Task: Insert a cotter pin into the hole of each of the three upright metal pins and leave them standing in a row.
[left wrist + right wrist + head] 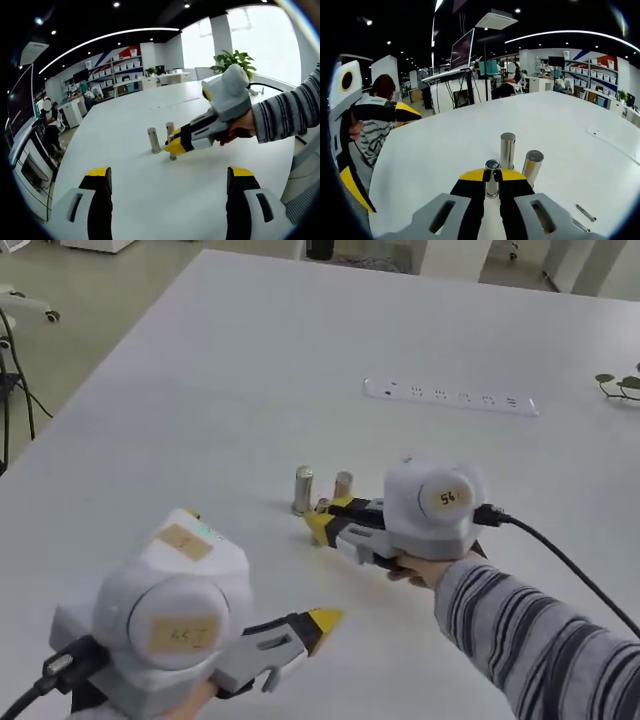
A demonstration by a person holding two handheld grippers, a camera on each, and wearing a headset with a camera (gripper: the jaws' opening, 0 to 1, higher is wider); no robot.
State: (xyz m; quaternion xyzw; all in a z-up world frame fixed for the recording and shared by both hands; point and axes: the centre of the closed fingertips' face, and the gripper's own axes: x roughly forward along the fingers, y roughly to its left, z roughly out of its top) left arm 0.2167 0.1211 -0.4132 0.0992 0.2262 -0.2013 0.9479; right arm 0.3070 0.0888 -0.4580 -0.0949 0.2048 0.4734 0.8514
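The right claw [492, 182] is clenched on a short upright silver metal pin [492, 172], pinched between its yellow-tipped jaws; two more silver metal pins stand just beyond the tips, one straight ahead [507, 149], one ahead-right [533, 167]; thin wire cotter pins [584, 212] lie on the white table [445, 150] to its right; the left claw [169, 172] hangs released, jaws wide apart, facing the pins from nearby.

On the table [200, 390], the rear pin [507, 150] and the right-hand pin [533, 167] are stood side by side, and the front pin [492, 167] is clamped just before them between the jaws of the right gripper [492, 177]. Cotter pins [585, 212] are laid to that gripper's right, a power strip [450, 397] is laid beyond the pins, and the left gripper [169, 172] is held well apart.
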